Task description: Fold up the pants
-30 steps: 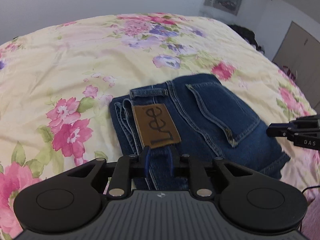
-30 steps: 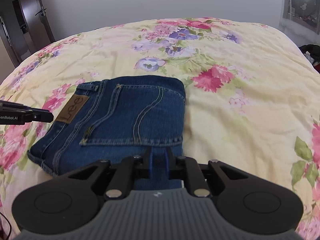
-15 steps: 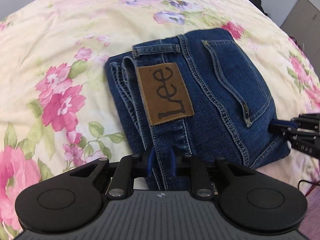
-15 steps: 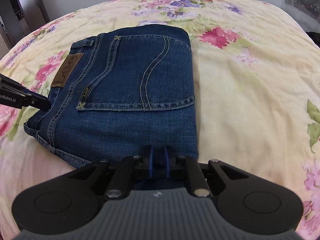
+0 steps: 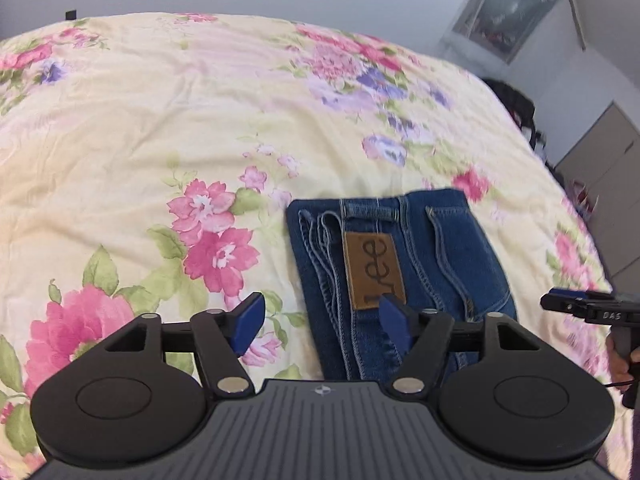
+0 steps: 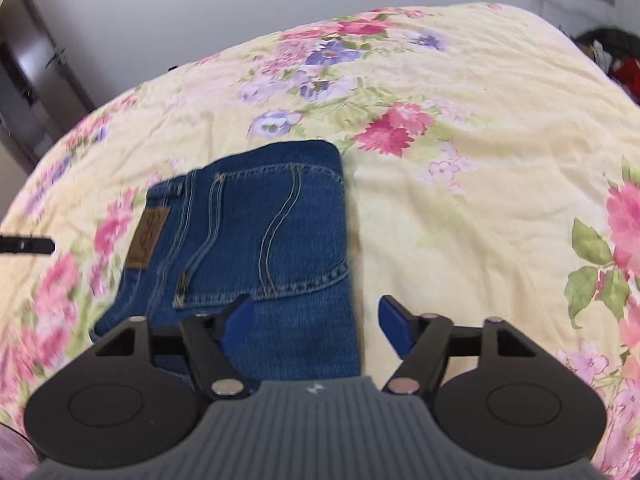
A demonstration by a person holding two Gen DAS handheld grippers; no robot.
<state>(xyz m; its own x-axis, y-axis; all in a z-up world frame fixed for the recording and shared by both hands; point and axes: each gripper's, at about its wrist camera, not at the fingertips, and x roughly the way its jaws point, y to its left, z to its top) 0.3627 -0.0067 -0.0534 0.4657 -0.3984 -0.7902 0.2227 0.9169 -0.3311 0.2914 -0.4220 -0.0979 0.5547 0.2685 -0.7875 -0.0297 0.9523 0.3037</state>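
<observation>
The folded jeans lie as a compact blue rectangle on the flowered bedspread, toward its near edge, with the brown leather patch and a stitched back pocket facing up. Half a second ago both cameras looked down on the denim from close by; now it sits lower and smaller in each view and more of the bedspread shows beyond it, though the fold itself looks unchanged.

The left gripper was then pressed nearly together over the near edge of the jeans. Its jaws are now opening, spread wide, with the blue pads clear of the cloth: one shows over bare bedspread, the other over the denim below the patch, and nothing is pinched.

The right gripper has changed the same way, from pressed together at the near edge to jaws opening wide. The right side edge of the jeans shows between its pads, unheld.

In the left view the right gripper's tip appears at the picture's right edge, beside the jeans, with part of the person's hand on its handle.
</observation>
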